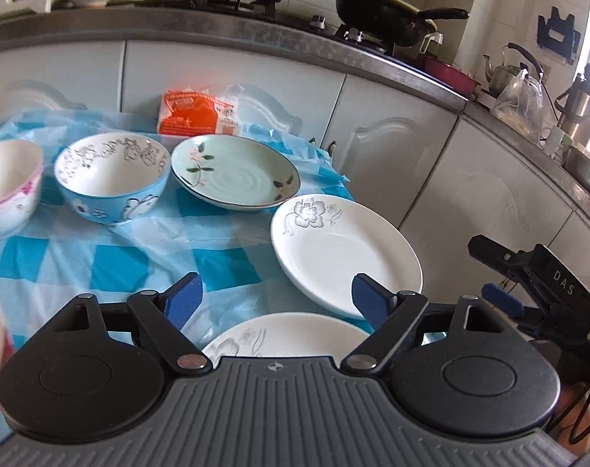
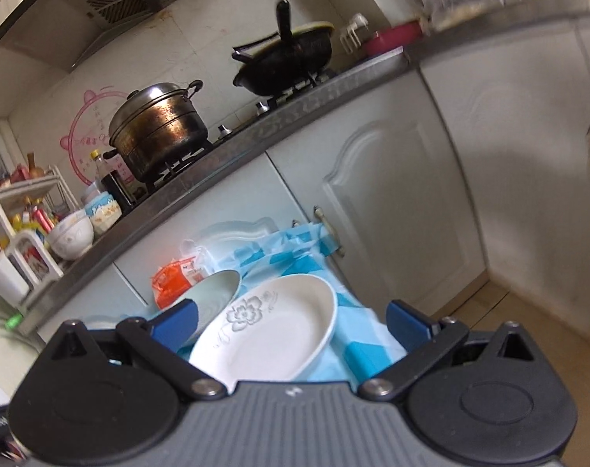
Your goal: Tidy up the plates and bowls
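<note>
Evidently both the left gripper (image 1: 276,303) and right gripper (image 2: 291,321) hovered spread and empty, since the white plate (image 1: 345,253), green plate (image 1: 236,173) and blue bowl (image 1: 111,183) lay apart, unstacked, on the checked cloth (image 1: 139,257).

Soft daylight, strong fisheye bending at edges, right view's rim motion-blurred.

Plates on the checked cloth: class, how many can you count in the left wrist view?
3: a green plate at the back, a white flowered plate right of centre, another white plate nearest, partly hidden behind the gripper. More may lie out of view.
</note>
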`<state>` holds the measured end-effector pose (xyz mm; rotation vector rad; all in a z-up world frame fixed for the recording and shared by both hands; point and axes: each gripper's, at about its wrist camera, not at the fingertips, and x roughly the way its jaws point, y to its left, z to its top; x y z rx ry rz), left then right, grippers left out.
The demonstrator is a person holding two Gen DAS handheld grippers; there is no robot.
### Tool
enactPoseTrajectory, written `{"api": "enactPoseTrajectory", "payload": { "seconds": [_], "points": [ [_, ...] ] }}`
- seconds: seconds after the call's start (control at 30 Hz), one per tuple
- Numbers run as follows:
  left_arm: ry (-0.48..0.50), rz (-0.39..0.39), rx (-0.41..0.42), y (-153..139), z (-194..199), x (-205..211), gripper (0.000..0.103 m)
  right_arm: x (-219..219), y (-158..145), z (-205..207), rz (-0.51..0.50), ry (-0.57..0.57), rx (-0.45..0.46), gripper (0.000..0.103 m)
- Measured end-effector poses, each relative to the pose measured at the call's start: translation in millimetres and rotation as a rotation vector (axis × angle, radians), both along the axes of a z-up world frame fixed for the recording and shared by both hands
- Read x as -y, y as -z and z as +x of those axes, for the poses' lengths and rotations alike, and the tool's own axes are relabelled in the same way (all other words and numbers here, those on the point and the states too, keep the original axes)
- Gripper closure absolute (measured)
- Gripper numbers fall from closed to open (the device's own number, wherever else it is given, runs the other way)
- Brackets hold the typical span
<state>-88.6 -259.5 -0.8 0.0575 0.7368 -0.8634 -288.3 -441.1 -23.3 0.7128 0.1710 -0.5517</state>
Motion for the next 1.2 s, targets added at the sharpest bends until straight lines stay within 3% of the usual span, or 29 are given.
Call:
{"api": "enactPoseTrajectory", "payload": {
  "seconds": [0.23, 0.4, 0.73, 1.2],
  "points": [
    [-0.007, 0.051, -0.054, 15.4, 27.3, 44.4, 0.024, 33.1, 26.2, 25.3, 0.133, -0.063, 0.096, 0.002],
    [-0.015, 0.095, -0.065, 28.7, 41.1, 71.9, 0.032, 47.6, 40.3, 38.9, 0.2, -0.094, 0.116, 0.002],
    [-0.025, 0.142, -0.129, 50.5, 59.6, 95.1, 0.057, 57.8, 44.1, 54.6, 0.175, -0.147, 0.125, 0.002],
    [-0.023, 0.106, -0.146, 54.1, 63.8, 105.8, 0.075, 52.3, 46.7, 61.7, 0.12, -0.174, 0.093, 0.0]
  ]
}}
